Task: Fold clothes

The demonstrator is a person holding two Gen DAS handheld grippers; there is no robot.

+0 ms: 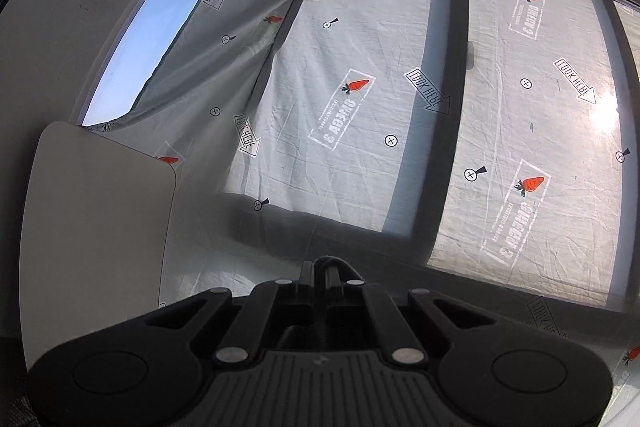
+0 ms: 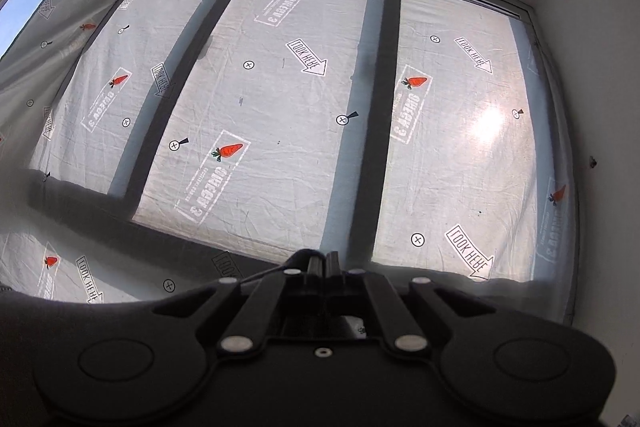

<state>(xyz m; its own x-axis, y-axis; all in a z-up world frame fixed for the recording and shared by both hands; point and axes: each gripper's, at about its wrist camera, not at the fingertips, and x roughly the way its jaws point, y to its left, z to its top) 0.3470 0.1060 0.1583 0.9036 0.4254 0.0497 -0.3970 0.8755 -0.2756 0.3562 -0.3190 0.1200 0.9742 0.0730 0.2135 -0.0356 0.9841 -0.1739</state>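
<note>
Both grippers point upward at a window wall covered with printed sheeting. My left gripper [image 1: 325, 269] has its fingers pressed together, with a dark strip of something arching over the tips; I cannot tell what it is. My right gripper [image 2: 322, 261] also has its fingers together, and a dark edge runs off to the left from the tips; a dark cloth mass [image 2: 48, 311] shows at the lower left of that view. No garment is seen in full in either view.
Translucent sheeting [image 1: 352, 107] printed with carrots and "LOOK HERE" arrows covers the window panes [image 2: 280, 131]. Dark window mullions [image 2: 376, 131] cross it. A white rounded panel [image 1: 96, 227] stands at the left. Blue sky [image 1: 168, 19] shows in an uncovered pane.
</note>
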